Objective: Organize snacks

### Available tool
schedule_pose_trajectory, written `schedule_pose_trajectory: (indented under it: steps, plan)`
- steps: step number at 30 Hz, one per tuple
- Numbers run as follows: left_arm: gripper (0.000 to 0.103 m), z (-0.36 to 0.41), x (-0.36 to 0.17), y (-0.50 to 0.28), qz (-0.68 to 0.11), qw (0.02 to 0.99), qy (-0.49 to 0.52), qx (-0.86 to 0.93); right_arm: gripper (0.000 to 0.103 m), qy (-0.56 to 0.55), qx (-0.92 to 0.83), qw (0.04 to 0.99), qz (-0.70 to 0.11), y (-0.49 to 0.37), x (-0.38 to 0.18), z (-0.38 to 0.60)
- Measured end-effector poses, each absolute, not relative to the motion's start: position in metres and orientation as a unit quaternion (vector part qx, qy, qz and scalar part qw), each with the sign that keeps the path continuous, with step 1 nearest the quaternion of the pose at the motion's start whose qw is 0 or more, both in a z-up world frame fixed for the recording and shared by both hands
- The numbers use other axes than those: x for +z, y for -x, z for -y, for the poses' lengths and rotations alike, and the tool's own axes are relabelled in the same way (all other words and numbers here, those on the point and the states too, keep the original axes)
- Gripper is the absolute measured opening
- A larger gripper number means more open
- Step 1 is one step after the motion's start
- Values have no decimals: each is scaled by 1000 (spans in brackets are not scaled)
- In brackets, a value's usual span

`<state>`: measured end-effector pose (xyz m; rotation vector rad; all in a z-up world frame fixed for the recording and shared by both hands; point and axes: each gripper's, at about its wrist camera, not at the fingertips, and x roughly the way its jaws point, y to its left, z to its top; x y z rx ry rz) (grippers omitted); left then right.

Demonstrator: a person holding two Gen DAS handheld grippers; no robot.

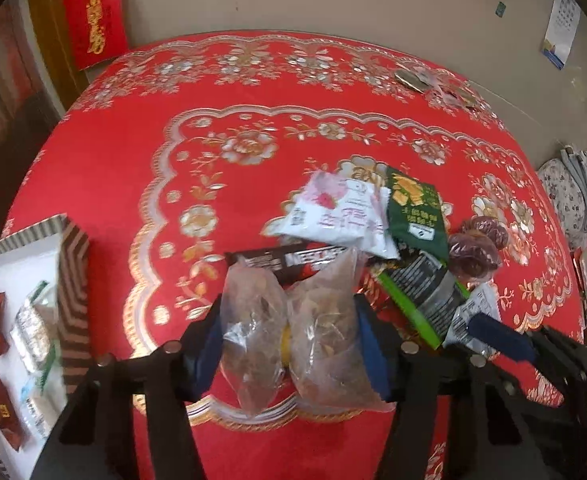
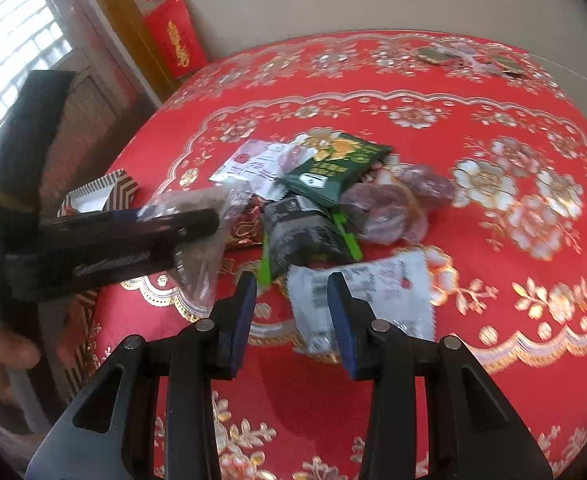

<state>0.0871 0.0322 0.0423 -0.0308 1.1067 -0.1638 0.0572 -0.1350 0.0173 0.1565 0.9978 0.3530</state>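
My left gripper (image 1: 289, 344) is shut on a clear bag of brown snacks (image 1: 253, 320), its blue pads pinching the bag at the waist just above the red tablecloth. The right wrist view shows the same gripper (image 2: 197, 220) at the left with the bag (image 2: 197, 268) hanging from it. My right gripper (image 2: 291, 284) stands open low over the cloth, and a white packet (image 2: 377, 292) lies flat by its right finger. Behind it is the snack pile: a white-pink packet (image 1: 333, 216), a green packet (image 1: 413, 212), a dark chocolate bar (image 1: 289, 258) and a bag of dates (image 1: 473, 248).
A white box with a striped rim (image 1: 73, 264) sits at the left table edge and holds red and silver packets. Small round items (image 1: 413, 80) lie near the far edge. A cushioned chair (image 1: 573, 200) stands to the right. A person's hand (image 2: 1, 352) shows at the left.
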Motion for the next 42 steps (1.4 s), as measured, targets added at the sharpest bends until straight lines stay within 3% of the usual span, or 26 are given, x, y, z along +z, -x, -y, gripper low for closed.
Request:
schedule_pose_trajectory:
  steps: [11, 16, 42]
  plan:
    - [62, -51, 56, -71, -516, 853, 20, -79, 37, -24, 165, 852, -496, -96, 7, 125]
    - [62, -53, 59, -66, -513, 854, 20, -81, 51, 13, 170, 855, -490, -101, 13, 120]
    - [62, -77, 63, -68, -507, 860, 26, -52, 52, -35, 211, 851, -480, -133, 45, 93]
